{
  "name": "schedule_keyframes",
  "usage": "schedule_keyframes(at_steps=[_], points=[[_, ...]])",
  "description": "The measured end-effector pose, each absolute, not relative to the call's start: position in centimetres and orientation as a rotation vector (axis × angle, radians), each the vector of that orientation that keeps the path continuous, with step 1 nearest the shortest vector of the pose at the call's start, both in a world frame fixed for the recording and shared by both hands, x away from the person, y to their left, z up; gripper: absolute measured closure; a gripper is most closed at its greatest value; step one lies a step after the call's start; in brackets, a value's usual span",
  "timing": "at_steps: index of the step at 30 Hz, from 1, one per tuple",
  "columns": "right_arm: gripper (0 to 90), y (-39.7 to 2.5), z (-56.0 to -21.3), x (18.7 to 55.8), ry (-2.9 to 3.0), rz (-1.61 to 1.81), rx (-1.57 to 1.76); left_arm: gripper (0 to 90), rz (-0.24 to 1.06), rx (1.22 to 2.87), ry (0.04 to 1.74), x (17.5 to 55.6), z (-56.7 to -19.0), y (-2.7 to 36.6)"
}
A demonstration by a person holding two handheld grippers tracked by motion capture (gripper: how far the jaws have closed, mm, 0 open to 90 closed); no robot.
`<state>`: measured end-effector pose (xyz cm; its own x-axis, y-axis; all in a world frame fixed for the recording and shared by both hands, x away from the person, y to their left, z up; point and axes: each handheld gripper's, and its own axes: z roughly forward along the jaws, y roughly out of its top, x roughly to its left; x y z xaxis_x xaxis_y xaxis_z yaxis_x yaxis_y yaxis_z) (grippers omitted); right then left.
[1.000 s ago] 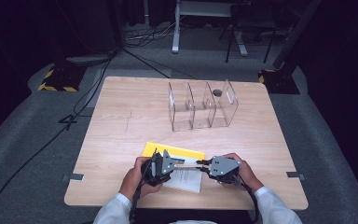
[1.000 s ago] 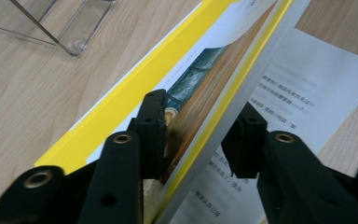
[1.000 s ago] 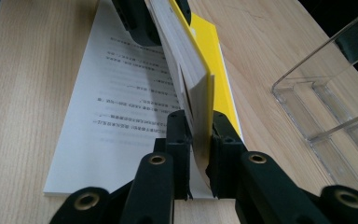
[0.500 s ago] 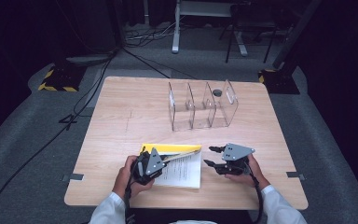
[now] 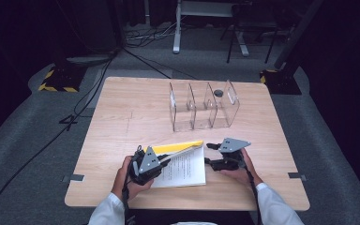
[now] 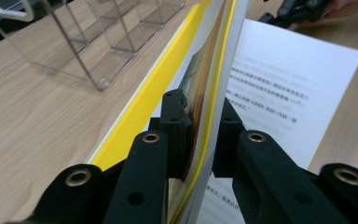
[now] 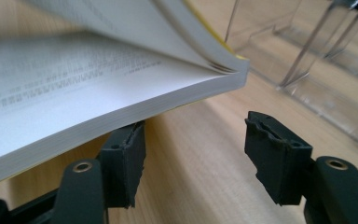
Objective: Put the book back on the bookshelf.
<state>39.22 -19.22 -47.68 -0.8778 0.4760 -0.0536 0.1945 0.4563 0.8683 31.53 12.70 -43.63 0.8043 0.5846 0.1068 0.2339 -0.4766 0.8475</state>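
A paperback book [image 5: 183,169] with a yellow cover [image 5: 179,147] lies open near the table's front edge. My left gripper [image 5: 167,160] is shut on the raised cover and a few pages [image 6: 216,70], holding them on edge above the printed page [image 6: 284,84]. My right gripper [image 5: 209,153] is open just right of the book. In the right gripper view its jaws [image 7: 193,140] stand apart on the wood. The left jaw sits under the corner of the page block [image 7: 98,98], and nothing is between them.
A clear plastic organizer [image 5: 204,105] with three compartments stands at the back middle of the wooden table [image 5: 131,112]. A small black round object [image 5: 219,93] sits at its far side. Cables and stand bases lie on the floor beyond.
The two grippers, close together over the book a second ago, have drawn apart. The left one has swung the cover up and leftward, and the right one has moved to the book's right edge.
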Motion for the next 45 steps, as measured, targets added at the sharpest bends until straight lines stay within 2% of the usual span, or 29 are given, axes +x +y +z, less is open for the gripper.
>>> schedule_keyframes(at_steps=[2, 13, 20, 26, 31, 34, 45], points=[[41.3, -20.3, -46.3, 39.0, 2.336, 1.486, 0.600, 80.5, 0.464, 2.049, 0.584, 31.7, -43.3, 12.0], [44.1, -21.4, -43.1, 38.5, 2.220, 1.528, 0.594, 80.5, 0.401, 2.007, 0.520, 32.2, -42.6, 9.8], [45.0, -19.8, -40.9, 37.4, 2.189, 1.522, 0.505, 80.4, 0.416, 1.996, 0.508, 31.4, -42.6, 11.0], [44.8, -16.7, -39.1, 36.0, 2.190, 1.542, 0.390, 80.2, 0.417, 1.985, 0.540, 30.1, -42.8, 13.3], [43.9, -15.1, -38.9, 35.6, 2.206, 1.547, 0.342, 80.0, 0.423, 1.988, 0.563, 29.4, -43.2, 14.7], [43.5, -13.6, -39.1, 35.2, 2.232, 1.531, 0.306, 77.8, 0.346, 1.981, 0.576, 29.7, -44.0, 15.3], [43.0, -12.6, -40.1, 35.3, 2.273, 1.567, 0.313, 76.1, 0.254, 1.951, 0.548, 30.8, -45.0, 14.7]])
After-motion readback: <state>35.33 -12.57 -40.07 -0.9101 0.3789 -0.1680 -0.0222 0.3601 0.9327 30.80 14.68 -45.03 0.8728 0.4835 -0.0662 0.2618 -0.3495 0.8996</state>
